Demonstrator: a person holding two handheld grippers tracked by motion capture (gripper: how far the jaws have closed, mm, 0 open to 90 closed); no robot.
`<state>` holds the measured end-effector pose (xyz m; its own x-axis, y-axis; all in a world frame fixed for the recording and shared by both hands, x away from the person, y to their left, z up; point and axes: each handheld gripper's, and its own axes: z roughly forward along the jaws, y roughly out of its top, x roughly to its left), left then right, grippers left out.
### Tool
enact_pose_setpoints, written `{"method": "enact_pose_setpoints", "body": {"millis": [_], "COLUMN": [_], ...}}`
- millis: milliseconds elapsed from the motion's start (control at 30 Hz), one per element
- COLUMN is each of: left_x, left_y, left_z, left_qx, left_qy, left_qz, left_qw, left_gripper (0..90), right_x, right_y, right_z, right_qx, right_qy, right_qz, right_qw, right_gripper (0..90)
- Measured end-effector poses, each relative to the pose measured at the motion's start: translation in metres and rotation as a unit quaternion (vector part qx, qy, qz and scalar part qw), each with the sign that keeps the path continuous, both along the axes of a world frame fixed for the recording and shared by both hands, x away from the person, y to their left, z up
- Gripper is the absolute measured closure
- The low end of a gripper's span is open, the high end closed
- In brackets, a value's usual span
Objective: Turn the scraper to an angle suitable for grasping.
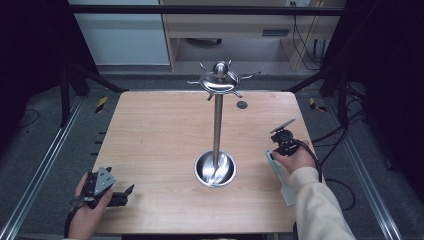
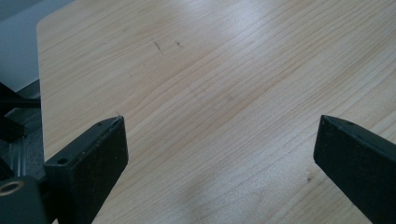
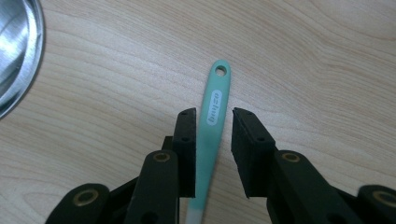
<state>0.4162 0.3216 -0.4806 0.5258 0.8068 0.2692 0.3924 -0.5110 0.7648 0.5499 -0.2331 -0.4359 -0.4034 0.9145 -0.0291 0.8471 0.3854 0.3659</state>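
Black jaws of the right gripper stand a little apart on either side of a spatula, with a narrow gap showing between the handle and the jaw on one side — not yet clamped on it. Its handle is slim and mint green, with a hole at the tip and a white oval label bearing grey lettering; farther back it turns white. It lies flat on the wooden table, near the right edge, with its pale blade pointing toward the person. Beside it stands a steel rack — a round dished base, a tall pole, and a ring of hooks on top. At the near left corner, the left gripper rests low over bare wood, jaws wide apart, holding nothing.
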Motion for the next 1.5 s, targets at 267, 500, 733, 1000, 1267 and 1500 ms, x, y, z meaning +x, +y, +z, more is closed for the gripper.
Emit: {"method": "enact_pose_setpoints", "body": {"millis": [267, 500, 733, 1000, 1267, 1500], "left_x": [0.000, 0.001, 0.001, 0.001, 0.001, 0.001], "left_y": [0.001, 0.000, 0.000, -0.001, -0.001, -0.001], "left_z": [0.000, -0.001, -0.001, -0.001, -0.001, -0.001], "left_qx": [-0.004, -0.004, -0.004, -0.004, -0.003, -0.003], "left_qy": [0.000, 0.000, 0.000, 0.001, 0.002, 0.002], "left_qz": [0.000, 0.000, -0.001, -0.002, -0.004, -0.004], "left_qw": [1.0000, 1.0000, 1.0000, 1.0000, 1.0000, 1.0000], "left_gripper": [2.8, 2.8, 2.8, 2.8, 2.8, 2.8], "right_x": [0.006, 0.012, 0.015, 0.018, 0.019, 0.022], "right_y": [0.003, 0.005, 0.004, 0.005, 0.008, 0.009], "right_z": [-0.006, -0.012, -0.017, -0.020, -0.022, -0.026], "right_qx": [-0.009, -0.010, -0.013, -0.011, -0.012, -0.019], "right_qy": [0.015, 0.031, 0.042, 0.051, 0.057, 0.065], "right_qz": [-0.004, -0.010, -0.020, -0.020, -0.018, -0.023], "right_qw": [0.9998, 0.9994, 0.9988, 0.9984, 0.9981, 0.9974], "right_gripper": [70.7, 70.2, 69.5, 69.4, 69.4, 69.4]}}
